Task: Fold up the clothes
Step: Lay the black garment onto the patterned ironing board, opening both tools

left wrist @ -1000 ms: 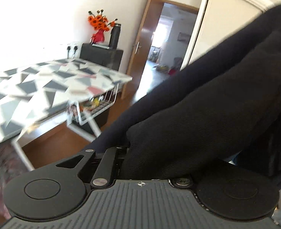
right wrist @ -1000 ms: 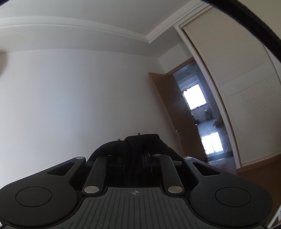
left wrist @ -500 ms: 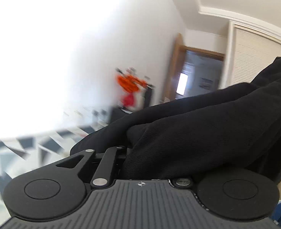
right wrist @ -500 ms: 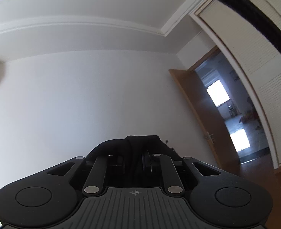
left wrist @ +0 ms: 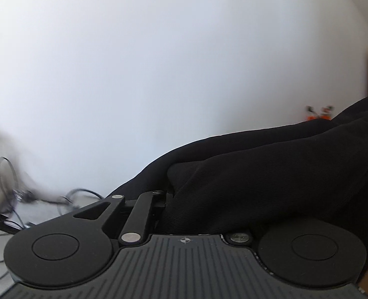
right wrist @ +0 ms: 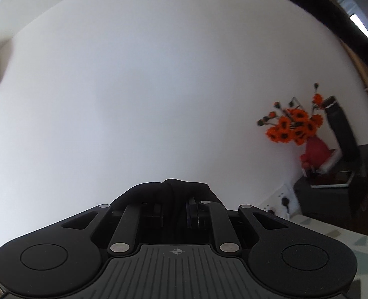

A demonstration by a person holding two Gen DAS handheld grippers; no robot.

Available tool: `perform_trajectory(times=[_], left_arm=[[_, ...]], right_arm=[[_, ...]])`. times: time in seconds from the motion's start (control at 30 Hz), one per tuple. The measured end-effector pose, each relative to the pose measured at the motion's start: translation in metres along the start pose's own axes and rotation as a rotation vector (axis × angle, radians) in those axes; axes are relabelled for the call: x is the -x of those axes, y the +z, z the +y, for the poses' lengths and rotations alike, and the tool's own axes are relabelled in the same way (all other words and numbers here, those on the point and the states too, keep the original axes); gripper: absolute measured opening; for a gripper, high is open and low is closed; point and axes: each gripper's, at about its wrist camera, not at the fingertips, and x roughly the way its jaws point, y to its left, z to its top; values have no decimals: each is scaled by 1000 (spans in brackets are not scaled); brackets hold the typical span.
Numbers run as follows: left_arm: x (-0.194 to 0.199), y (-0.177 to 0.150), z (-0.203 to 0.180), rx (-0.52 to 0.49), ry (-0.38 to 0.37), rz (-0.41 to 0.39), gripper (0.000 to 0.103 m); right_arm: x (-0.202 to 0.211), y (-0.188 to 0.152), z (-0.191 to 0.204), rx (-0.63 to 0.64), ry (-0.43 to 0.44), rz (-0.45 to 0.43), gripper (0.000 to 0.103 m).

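Black garment [left wrist: 271, 179] clamped by both grippers, hiding left gripper [left wrist: 167, 200] fingers, bunched between right gripper [right wrist: 174, 210] fingers.

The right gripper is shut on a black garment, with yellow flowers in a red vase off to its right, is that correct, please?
Not quite: the flowers are orange, not yellow, as the right wrist view shows. The right gripper is indeed shut on the black garment, and the red vase stands to its right.

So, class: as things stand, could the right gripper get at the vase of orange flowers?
Probably not: the right gripper is shut on the black garment, and the vase of orange flowers stands well off, on a dark cabinet.
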Motion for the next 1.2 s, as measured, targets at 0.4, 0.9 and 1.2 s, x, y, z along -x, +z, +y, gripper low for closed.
perform_trajectory(times=[0.4,0.9,1.2], left_arm=[[-90,-118,-24,-57,324,382,12],[-119,-143,-46,-46,381,716,28],[-77,-148,-33,68,380,715,61]], right_arm=[[-151,-119,-111,219,62,493,13],[-51,-228,-121,104,-71,881,51],[-37,-197,-109,185,-23,894,69]])
